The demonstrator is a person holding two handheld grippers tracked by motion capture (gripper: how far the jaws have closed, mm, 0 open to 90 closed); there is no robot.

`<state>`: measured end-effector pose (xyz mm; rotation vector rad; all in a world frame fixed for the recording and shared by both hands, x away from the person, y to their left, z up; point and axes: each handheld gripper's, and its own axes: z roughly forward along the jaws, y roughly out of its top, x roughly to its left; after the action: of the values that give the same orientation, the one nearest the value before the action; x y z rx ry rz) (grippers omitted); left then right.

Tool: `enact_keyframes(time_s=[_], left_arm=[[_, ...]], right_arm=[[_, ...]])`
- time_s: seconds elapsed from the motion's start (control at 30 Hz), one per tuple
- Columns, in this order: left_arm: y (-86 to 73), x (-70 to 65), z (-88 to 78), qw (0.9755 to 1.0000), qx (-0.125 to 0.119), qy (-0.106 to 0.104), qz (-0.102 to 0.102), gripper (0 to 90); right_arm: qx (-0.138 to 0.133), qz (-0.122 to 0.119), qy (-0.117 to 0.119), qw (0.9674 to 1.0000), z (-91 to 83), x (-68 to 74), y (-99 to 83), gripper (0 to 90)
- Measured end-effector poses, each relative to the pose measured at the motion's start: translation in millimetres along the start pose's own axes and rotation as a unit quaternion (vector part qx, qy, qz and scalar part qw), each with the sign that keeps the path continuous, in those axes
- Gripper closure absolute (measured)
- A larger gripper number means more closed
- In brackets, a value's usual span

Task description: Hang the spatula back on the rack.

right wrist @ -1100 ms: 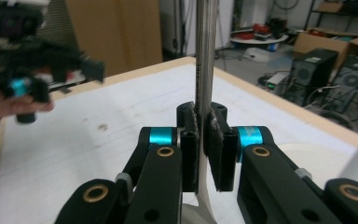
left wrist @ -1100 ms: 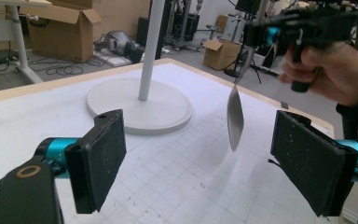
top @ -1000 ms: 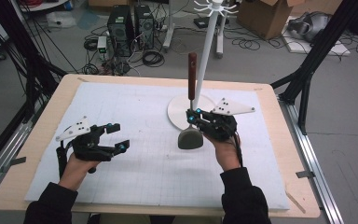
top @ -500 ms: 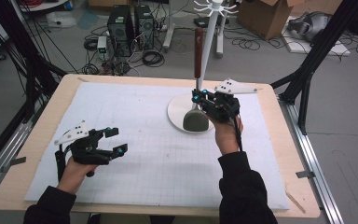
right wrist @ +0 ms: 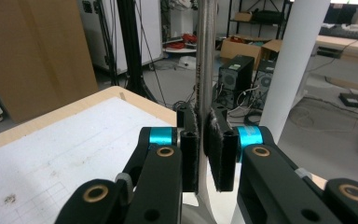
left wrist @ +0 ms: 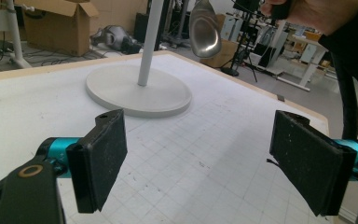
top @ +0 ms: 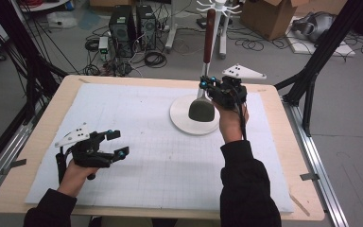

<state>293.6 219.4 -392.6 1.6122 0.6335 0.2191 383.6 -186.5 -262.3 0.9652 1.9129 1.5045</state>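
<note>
A long spoon with a dark metal bowl and a brown handle stands upright, bowl down, above the round white base of a hook stand. My right gripper is shut on its metal shaft, and in the right gripper view the pads clamp it from both sides, with the stand's white pole just to the right. My left gripper stays open and holds nothing, low over the mat at the front left. In the left gripper view the spoon's bowl hangs beside the pole.
A white gridded mat covers most of the wooden table. The stand's hooks spread at the top of the pole. Beyond the table's far edge lie computer towers, cables and cardboard boxes on the floor.
My right gripper has carried the spoon up and away from me, from the mat in front of the stand to over its base, next to the pole. The left gripper has barely moved.
</note>
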Motion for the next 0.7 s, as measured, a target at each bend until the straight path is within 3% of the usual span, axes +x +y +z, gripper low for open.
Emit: enact_keyframes(time_s=[0.7], left_arm=[[-0.9, 1.7, -1.7, 1.0, -0.001, -0.004, 0.001, 19.2]], right_arm=[[0.029, 0.023, -0.05, 0.998, 7.7, -10.3, 6.0, 84.2]])
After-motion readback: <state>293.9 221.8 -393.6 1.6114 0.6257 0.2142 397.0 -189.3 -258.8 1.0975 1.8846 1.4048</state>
